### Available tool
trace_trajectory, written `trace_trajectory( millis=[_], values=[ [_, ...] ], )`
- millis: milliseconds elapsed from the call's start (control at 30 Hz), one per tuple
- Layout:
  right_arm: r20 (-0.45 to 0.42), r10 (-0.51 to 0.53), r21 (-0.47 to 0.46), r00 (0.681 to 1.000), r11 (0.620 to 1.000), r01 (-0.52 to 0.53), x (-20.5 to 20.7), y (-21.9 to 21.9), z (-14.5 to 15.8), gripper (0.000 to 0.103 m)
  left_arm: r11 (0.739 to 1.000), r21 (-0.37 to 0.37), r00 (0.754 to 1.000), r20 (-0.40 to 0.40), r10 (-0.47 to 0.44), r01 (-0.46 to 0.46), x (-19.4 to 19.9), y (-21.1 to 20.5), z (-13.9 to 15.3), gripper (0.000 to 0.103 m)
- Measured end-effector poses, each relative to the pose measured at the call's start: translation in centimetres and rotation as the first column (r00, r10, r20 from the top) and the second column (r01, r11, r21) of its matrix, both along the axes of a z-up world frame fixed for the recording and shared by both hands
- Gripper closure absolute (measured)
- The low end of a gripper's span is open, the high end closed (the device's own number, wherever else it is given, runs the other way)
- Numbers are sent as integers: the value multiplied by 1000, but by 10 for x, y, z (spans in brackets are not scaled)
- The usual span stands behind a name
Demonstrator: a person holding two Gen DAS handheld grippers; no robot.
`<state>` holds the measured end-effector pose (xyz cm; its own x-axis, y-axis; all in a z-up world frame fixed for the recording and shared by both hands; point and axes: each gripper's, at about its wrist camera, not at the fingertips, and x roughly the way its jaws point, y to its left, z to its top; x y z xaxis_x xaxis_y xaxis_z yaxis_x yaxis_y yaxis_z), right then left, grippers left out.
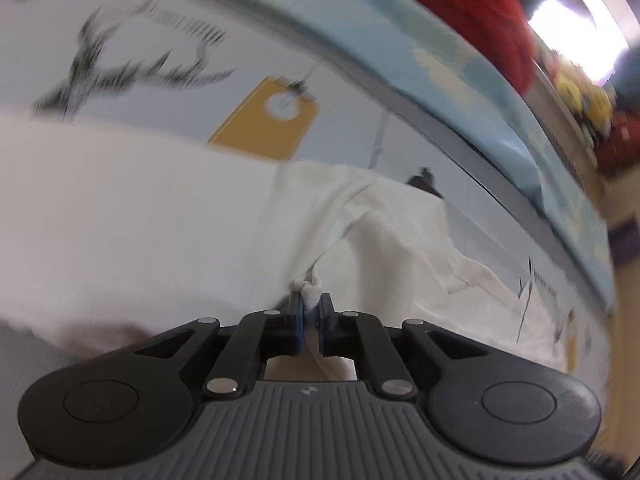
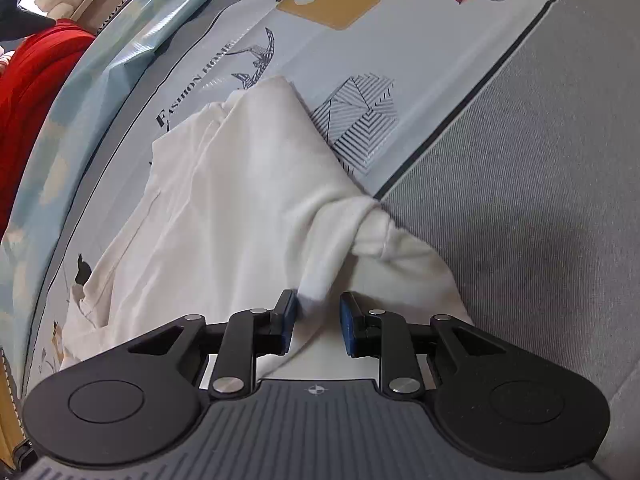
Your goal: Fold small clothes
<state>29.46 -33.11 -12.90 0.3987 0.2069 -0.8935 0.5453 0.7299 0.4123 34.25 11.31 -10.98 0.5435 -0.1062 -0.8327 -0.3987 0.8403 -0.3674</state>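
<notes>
Between left gripper (image 1: 309, 312) jaws, white garment (image 1: 160, 216)

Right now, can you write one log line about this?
left tongs: shut on white garment | right tongs: open over garment | surface: printed cloth

The garment (image 2: 240, 200) lay spread on the printed cover (image 2: 420, 60) — one bunched corner reaching onto the ribbed surface (image 2: 540, 200) at the right of the right wrist view. Just ahead of the right gripper (image 2: 318, 320) sat a fold of it — the left gripper (image 1: 308, 312) met another edge.
</notes>
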Motion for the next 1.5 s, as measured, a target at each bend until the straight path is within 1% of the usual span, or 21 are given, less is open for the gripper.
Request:
trace_trajectory(
  millis=[33, 100, 200, 233, 267, 300, 367, 400, 433, 533, 567, 667, 767, 833, 933, 1000, 1133, 1200, 1367, 1433, 1500],
  values=[
    [0, -3, 0, 1000, 1000, 3, 2, 0, 1, 77, 999, 43, 999, 25, -25, 24, 0, -6, 13, 96],
    [-1, -5, -6, 1000, 1000, 5, 6, 3, 0, 77, 997, 71, 995, 94, -23, 16, -8, -9, 40, 97],
    [2, -13, -6, 1000, 1000, 13, 11, 3, -1, 77, 988, 132, 981, 186, 51, -76, -29, -4, 76, 96],
    [6, -16, -2, 1000, 1000, 16, 11, 4, 0, 77, 976, 178, 980, 172, 97, -128, -36, -3, 80, 96],
    [7, -16, 2, 1000, 1000, 16, 10, 5, 0, 77, 960, 227, 983, 124, 138, -163, -40, -3, 76, 96],
    [5, -11, 3, 1000, 1000, 11, 10, 7, 0, 77, 956, 240, 986, 59, 156, -166, -41, -2, 67, 95],
    [-1, -13, -10, 1000, 1000, 13, 8, 9, 0, 77, 974, 155, 979, -90, 182, -167, -40, 10, 40, 94],
    [-1, -17, -15, 1000, 1000, 17, 7, 9, 0, 78, 975, 105, 968, -135, 211, -198, -41, 18, 29, 94],
    [0, -24, -14, 1000, 1000, 24, 6, 7, 0, 78, 971, 93, 963, -136, 232, -221, -43, 23, 26, 94],
    [10, -46, -20, 999, 999, 46, 2, 5, 2, 83, 963, 154, 970, -63, 233, -221, -42, 24, 40, 89],
    [24, -56, -18, 998, 998, 57, 0, 3, 3, 98, 966, 151, 975, -32, 218, -211, -41, 23, 45, 85],
    [75, -74, -14, 994, 997, 76, -5, 0, 14, 99, 970, 150, 981, -2, 196, -193, -37, 20, 53, 85],
    [95, -54, -42, 994, 997, 58, -7, 2, 30, 99, 976, 135, 985, -19, 174, -170, -33, 19, 47, 85],
    [18, -20, -65, 1000, 998, 22, -4, 3, 28, 98, 982, 115, 987, -30, 156, -152, -33, 19, 42, 85],
    [-105, -66, -151, 992, 987, 49, -6, -3, 18, 94, 987, 72, 987, -62, 151, -146, -33, 26, 28, 85],
    [-66, -86, -147, 994, 986, 76, -10, -6, 26, 94, 983, 54, 981, -81, 179, -175, -34, 35, 21, 85],
    [159, 9, -152, 987, 988, 16, -7, 13, 60, 93, 979, 49, 976, -83, 201, -198, -34, 49, 15, 84],
    [211, 50, -150, 976, 989, -18, -2, 19, 63, 82, 979, 19, 974, -95, 204, -203, -33, 54, 10, 84],
    [69, -6, -31, 998, 999, 9, 8, 7, 25, 80, 981, 35, 972, -134, 195, -192, -32, 54, -1, 84],
    [10, -36, -37, 999, 999, 37, 5, 5, 11, 82, 984, 57, 978, -117, 172, -167, -32, 51, 5, 99],
    [13, -49, -34, 999, 998, 49, 6, 1, 10, 84, 986, 85, 986, -70, 151, -145, -34, 46, 21, 100]
  ],
)
